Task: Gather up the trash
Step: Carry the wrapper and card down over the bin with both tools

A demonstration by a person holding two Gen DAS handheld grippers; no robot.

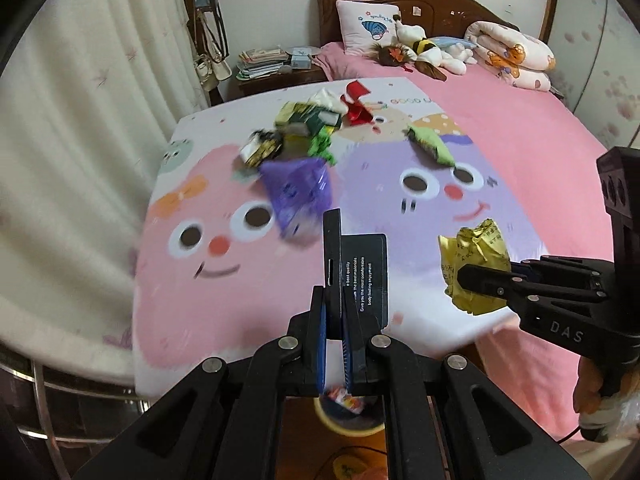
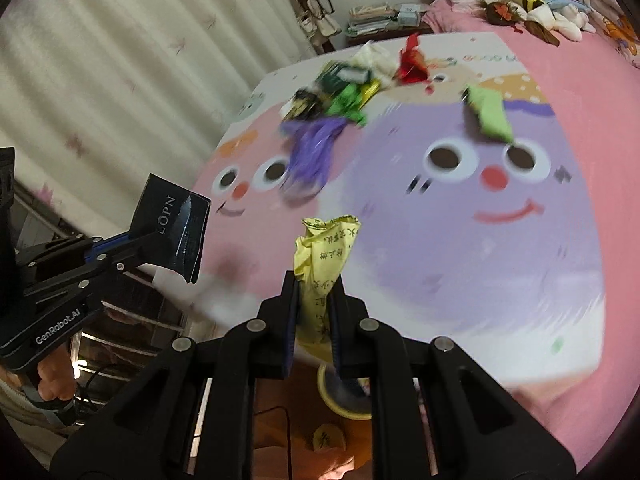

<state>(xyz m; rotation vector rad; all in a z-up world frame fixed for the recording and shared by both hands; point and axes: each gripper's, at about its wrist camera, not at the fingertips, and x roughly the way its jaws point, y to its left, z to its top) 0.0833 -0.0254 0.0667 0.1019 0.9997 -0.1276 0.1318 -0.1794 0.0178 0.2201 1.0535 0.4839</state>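
Over the near edge of the cartoon-face sheet [image 1: 400,208] on the bed, both claws are loaded: the left claw [image 1: 342,332] is pinching a black printed packet [image 1: 362,272] upright and the right claw [image 2: 314,308] is pinching a crumpled yellow wrapper [image 2: 324,256], with the yellow-rimmed bin [image 2: 344,404] on the floor just past that edge, below both. The risk, by the look of it, is a release off to one side of that narrow rim, since a light wrapper would flutter to the floor. The heap of wrappers [image 1: 296,136] still waits far up the sheet.
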